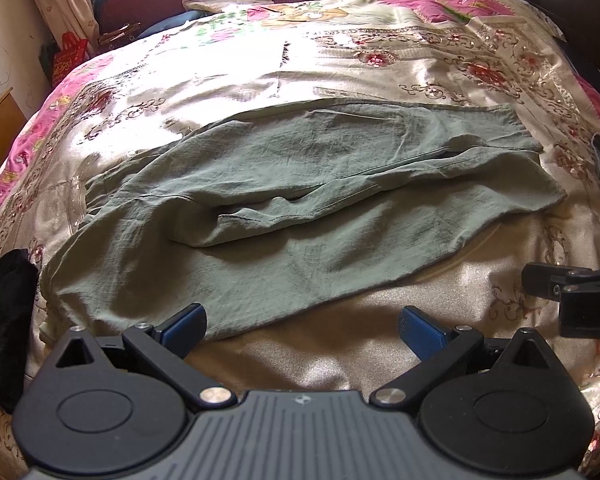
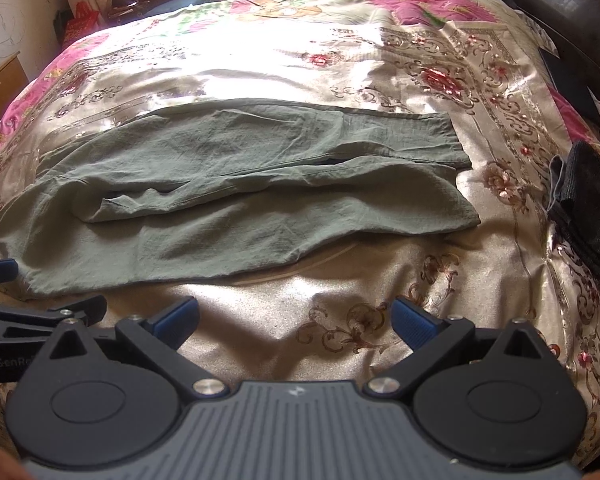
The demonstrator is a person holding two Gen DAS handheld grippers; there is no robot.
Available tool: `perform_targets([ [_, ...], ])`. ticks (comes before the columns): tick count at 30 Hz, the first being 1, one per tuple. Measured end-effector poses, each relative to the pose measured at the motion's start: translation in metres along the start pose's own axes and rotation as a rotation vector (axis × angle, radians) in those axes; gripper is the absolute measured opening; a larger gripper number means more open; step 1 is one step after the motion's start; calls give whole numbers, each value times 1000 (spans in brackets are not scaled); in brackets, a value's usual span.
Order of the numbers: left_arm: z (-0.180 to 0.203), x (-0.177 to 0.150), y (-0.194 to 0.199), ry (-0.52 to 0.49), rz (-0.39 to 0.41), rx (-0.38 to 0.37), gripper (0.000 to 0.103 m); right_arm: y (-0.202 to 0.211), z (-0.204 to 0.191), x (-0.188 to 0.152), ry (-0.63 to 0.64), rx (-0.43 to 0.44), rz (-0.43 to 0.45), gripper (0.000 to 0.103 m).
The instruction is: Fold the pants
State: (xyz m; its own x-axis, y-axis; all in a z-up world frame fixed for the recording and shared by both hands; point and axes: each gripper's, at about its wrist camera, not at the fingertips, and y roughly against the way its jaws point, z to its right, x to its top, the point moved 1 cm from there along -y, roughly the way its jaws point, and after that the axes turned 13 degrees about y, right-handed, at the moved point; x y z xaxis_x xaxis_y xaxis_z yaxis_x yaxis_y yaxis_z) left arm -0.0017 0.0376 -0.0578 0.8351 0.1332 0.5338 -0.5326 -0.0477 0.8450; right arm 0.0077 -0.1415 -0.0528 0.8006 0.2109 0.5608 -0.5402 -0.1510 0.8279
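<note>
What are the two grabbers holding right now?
Nothing. The left gripper and right gripper are both open with empty fingers, above the bedspread. The green pants lie untouched ahead.

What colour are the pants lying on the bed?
Muted sage green, plain with no pattern; the pants show best in the right wrist view.

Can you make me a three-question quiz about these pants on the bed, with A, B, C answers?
1. Where are the green pants?
A) on a chair B) spread on the floral bedspread C) in a basket

2. What colour are the pads on the left gripper?
A) blue B) red C) yellow

3. How is the right gripper?
A) shut on the pants B) shut on a sock C) open, holding nothing

Answers: 1 B, the pants lie flat on the bedspread. 2 A, the pads show blue. 3 C, its fingers stand wide apart over bare bedspread.
</note>
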Motion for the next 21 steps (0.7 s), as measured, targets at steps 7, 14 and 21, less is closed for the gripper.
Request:
perform_targets([
  [7, 37, 6, -35, -97, 38, 40, 103, -54, 71, 6, -127, 33, -21, 98],
  [14, 72, -2, -88, -197, 85, -107, 103, -108, 137, -5, -347, -10, -10, 90],
  [21, 93, -11, -111, -350, 116, -202, 103, -138, 166, -31, -621, 23, 61, 87],
])
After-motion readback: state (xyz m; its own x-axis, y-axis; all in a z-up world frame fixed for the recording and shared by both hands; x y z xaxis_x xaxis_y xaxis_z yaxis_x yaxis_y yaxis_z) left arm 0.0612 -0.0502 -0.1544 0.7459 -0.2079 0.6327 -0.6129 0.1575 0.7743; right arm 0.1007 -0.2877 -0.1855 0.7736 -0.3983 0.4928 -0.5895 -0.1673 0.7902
